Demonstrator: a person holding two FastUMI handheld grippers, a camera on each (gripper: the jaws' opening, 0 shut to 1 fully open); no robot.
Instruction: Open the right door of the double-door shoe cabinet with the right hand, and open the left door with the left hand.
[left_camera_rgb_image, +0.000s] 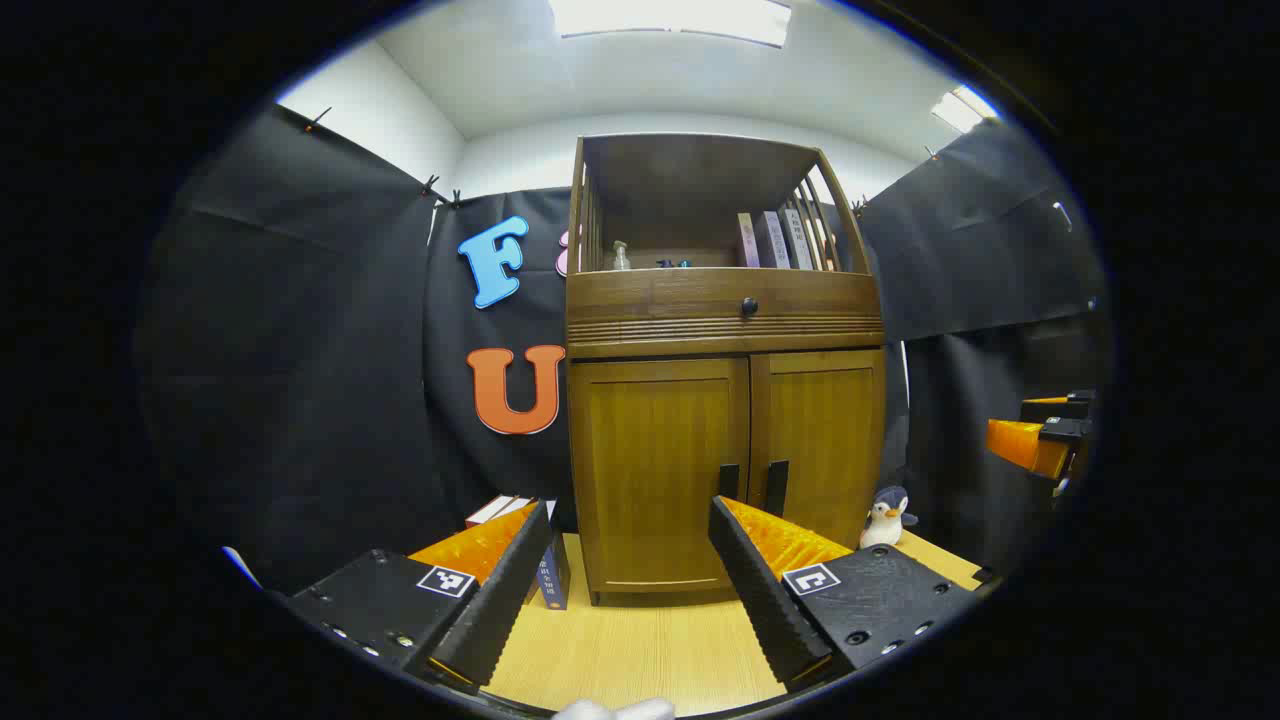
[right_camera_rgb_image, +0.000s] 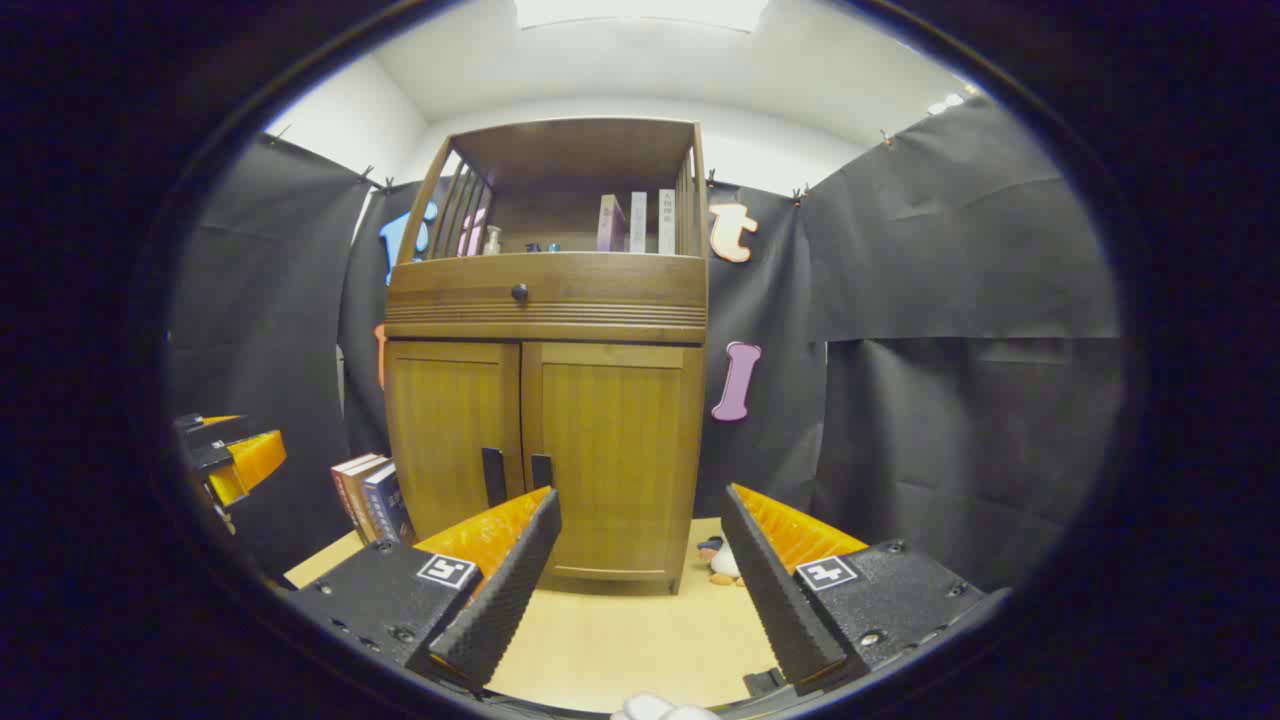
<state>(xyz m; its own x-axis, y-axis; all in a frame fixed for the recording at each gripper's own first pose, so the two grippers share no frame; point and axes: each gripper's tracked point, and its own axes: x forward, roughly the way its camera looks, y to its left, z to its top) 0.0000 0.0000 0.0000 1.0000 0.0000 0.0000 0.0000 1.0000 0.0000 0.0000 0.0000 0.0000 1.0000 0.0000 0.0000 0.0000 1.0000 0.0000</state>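
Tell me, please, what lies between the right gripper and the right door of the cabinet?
In the right gripper view, only bare wooden tabletop separates the open right gripper from the closed right door. The penguin toy sits off beside the cabinet.

Brown wood-grain shoe cabinet with black door handles, pale wood-grain table, grey-white penguin toy

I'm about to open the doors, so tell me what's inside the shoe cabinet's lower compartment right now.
Nothing inside can be seen: the left door and the right door are both closed, covering the compartment. Visible things are above, on the open top shelf: upright books and a small bottle.
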